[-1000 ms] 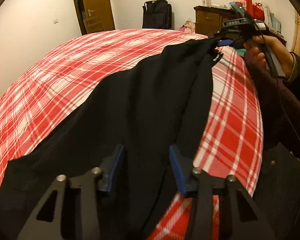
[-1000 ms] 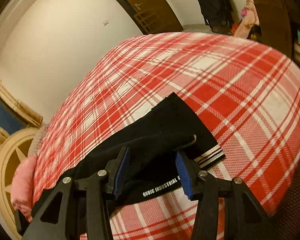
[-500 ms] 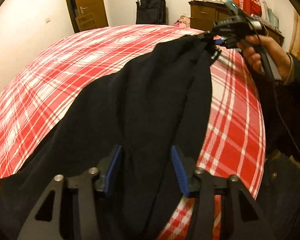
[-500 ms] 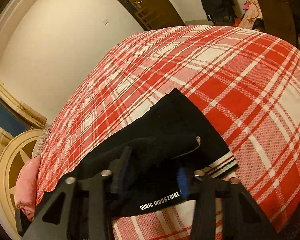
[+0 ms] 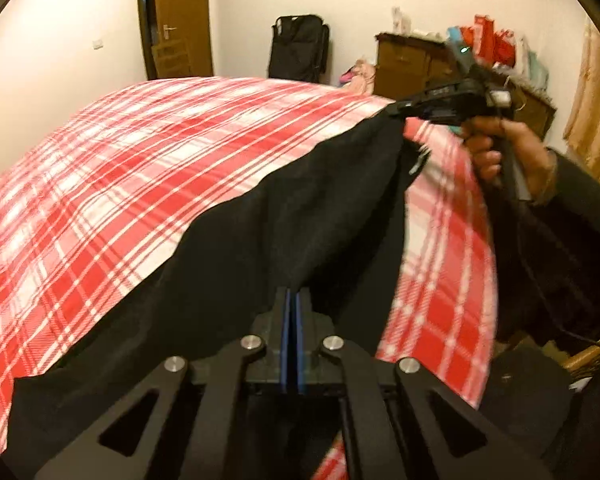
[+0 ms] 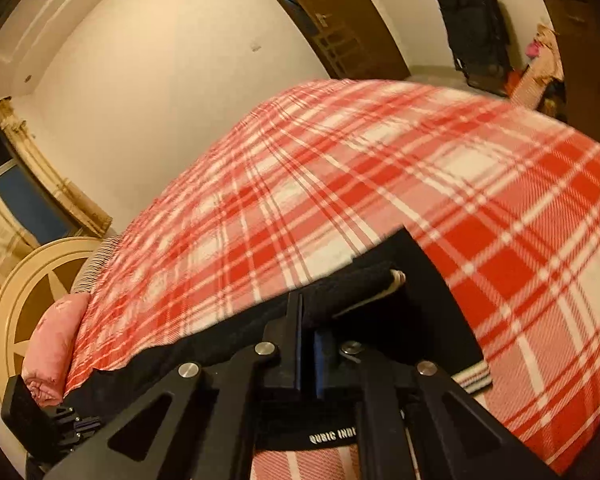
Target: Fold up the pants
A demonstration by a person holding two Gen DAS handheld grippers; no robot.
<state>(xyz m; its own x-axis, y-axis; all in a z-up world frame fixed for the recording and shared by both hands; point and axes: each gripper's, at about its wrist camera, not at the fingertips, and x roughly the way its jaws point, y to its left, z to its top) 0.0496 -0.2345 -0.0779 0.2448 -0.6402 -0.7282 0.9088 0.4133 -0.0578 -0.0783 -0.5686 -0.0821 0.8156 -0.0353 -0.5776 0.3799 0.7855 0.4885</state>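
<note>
Two black two-finger grippers hold one pair of black fabric pants (image 5: 284, 216) over a bed covered in a red-and-white plaid blanket (image 5: 140, 168). From the left wrist camera, the left gripper (image 5: 291, 312) has its blue-padded fingers (image 5: 286, 332) pressed together on a fold of the dark cloth near the bed's closer edge. From there the pants stretch away in a taut band to the right gripper (image 5: 404, 110), which a person's hand (image 5: 508, 152) grips by its handle above the far right side of the bed; its tips pinch the raised corner of the garment. From the right wrist camera, the same gripper (image 6: 306, 320) shows its fingers nearly closed on a rolled edge of the pants (image 6: 352, 284), beside a striped white-and-black band (image 6: 474, 378) and white lettering. Loose cloth rests on the blanket beneath. A wooden door (image 5: 180, 20), a black suitcase (image 5: 300, 48) and a brown wooden dresser (image 5: 412, 64) stand beyond the bed.
</note>
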